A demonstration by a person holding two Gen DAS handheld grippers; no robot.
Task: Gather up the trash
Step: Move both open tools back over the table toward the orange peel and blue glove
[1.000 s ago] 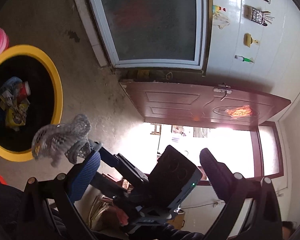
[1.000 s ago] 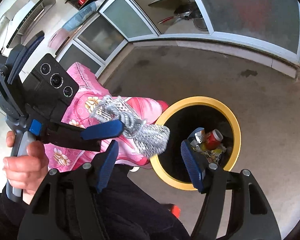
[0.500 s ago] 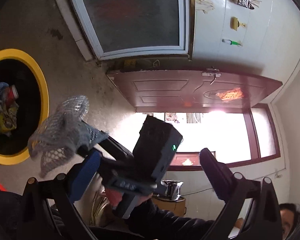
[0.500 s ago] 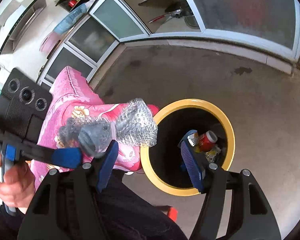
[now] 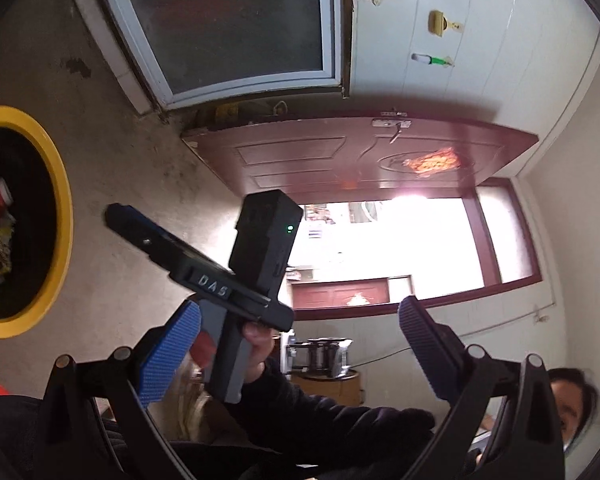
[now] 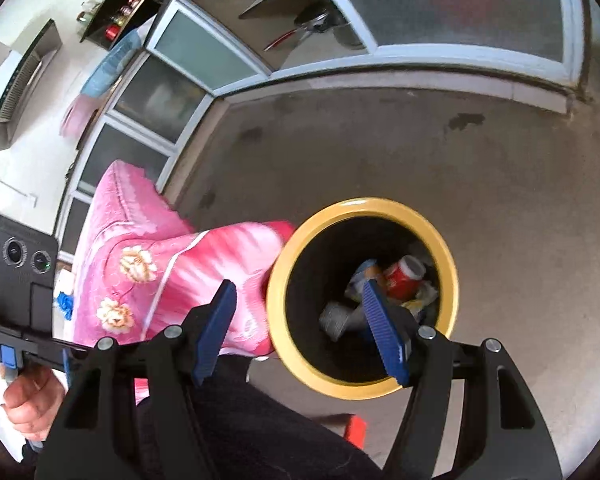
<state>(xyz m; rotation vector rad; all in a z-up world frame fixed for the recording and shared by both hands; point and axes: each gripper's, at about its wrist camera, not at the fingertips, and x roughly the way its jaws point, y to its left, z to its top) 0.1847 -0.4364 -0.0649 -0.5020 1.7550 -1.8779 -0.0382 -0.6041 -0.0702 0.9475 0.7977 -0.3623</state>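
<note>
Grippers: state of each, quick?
Left gripper: open, holding nothing.
Right gripper: open, empty, above the yellow-rimmed trash bin.

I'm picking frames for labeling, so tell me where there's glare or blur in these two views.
Left wrist view: the open doorway is blown out to white, and the person's face at the edge is dim and stretched. Right wrist view: evenly lit, but the pink quilt and the bin's yellow rim are motion-smeared; straight window frames bow.

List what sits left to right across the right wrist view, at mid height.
Black camera block → pink floral quilt → yellow-rimmed trash bin → red can inside the bin → bare concrete floor.
</note>
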